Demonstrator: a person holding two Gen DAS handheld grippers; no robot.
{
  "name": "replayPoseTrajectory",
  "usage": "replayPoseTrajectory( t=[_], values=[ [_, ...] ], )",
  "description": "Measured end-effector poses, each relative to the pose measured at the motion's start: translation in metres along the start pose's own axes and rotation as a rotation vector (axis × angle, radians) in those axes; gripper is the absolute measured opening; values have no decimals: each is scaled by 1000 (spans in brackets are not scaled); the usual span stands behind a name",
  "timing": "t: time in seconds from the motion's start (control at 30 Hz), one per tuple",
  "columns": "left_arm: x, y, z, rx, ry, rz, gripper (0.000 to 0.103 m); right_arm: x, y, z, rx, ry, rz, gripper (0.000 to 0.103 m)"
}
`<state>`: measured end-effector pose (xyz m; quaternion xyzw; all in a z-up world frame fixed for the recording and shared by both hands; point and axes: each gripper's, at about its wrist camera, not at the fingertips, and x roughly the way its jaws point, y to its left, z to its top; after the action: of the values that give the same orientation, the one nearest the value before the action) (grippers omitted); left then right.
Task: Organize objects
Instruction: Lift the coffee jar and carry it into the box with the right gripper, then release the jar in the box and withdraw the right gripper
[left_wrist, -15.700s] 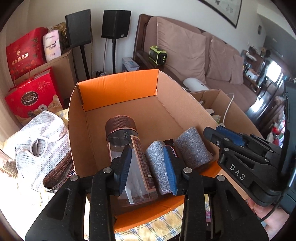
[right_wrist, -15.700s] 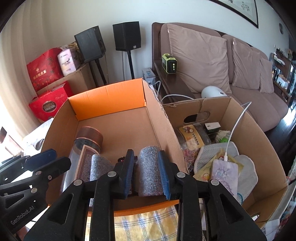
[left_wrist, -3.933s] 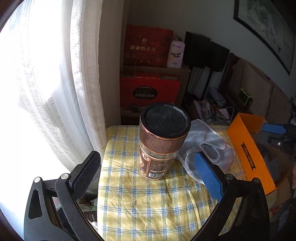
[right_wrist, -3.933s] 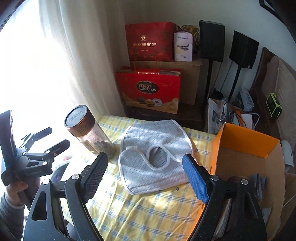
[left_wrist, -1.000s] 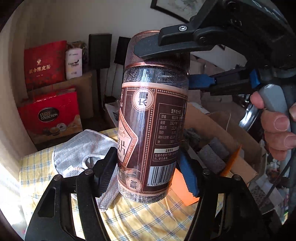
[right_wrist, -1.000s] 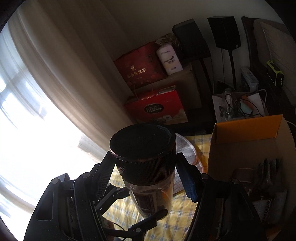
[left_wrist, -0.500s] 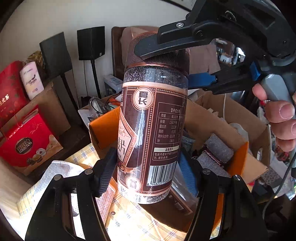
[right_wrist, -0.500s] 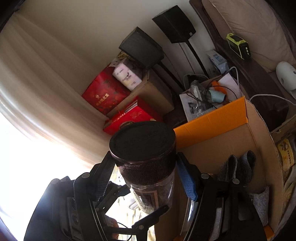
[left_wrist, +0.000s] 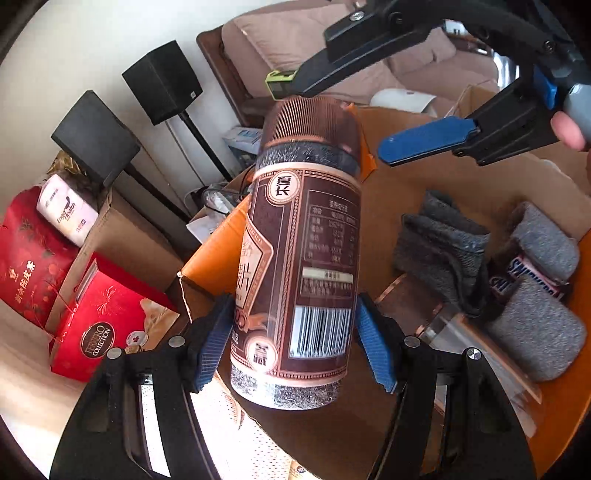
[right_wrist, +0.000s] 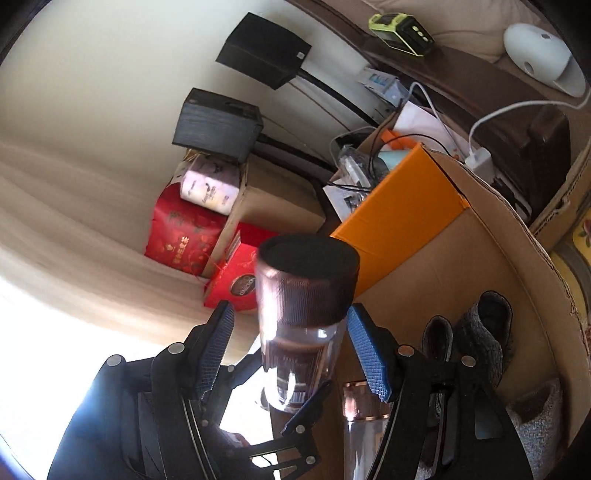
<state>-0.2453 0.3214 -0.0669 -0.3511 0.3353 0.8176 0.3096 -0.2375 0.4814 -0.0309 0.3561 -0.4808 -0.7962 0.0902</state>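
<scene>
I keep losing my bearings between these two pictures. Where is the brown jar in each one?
Left wrist view: the jar fills the centre, tilted, its base between the left tongs.
Right wrist view: the jar stands at centre, lid toward us, between the right tongs.
Shared landmark: the box's orange flap behind it.

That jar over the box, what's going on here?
A person is carrying the jar with two handheld grippers. The left gripper clamps its lower body. The right gripper sits at the lid end, but its pads look slightly clear of the lid, so contact there is uncertain. The jar hangs tilted over the open cardboard box, not yet set down. Rolled grey socks and another jar are already inside.
</scene>
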Motion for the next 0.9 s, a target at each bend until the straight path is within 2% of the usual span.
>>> replayPoseTrajectory(
  t=[0.07,0.13,0.23,0.27,0.37,0.53,0.6,0.9],
  values=[
    [1,-2,-8,5,-1,-14,67,6,-10,-1,14,16,-46,66],
    [-2,-3,-13,8,-10,6,68,12,-16,-3,4,34,-74,66],
    [-11,5,-16,-35,-30,-6,77,14,-12,-8,-58,44,-141,66],
    [-16,9,-17,-57,-39,-15,81,15,-10,-10,-78,47,-158,66],
    [-30,28,-20,-141,-58,-46,83,13,1,-18,-156,55,-217,66],
    [-58,68,-38,-338,-71,-133,94,12,32,-39,-354,50,-347,66],
    [-67,83,-47,-397,-66,-142,94,14,43,-49,-431,50,-396,66],
    [-101,116,-94,-507,-51,-87,95,21,73,-85,-552,71,-439,66]
  ],
)
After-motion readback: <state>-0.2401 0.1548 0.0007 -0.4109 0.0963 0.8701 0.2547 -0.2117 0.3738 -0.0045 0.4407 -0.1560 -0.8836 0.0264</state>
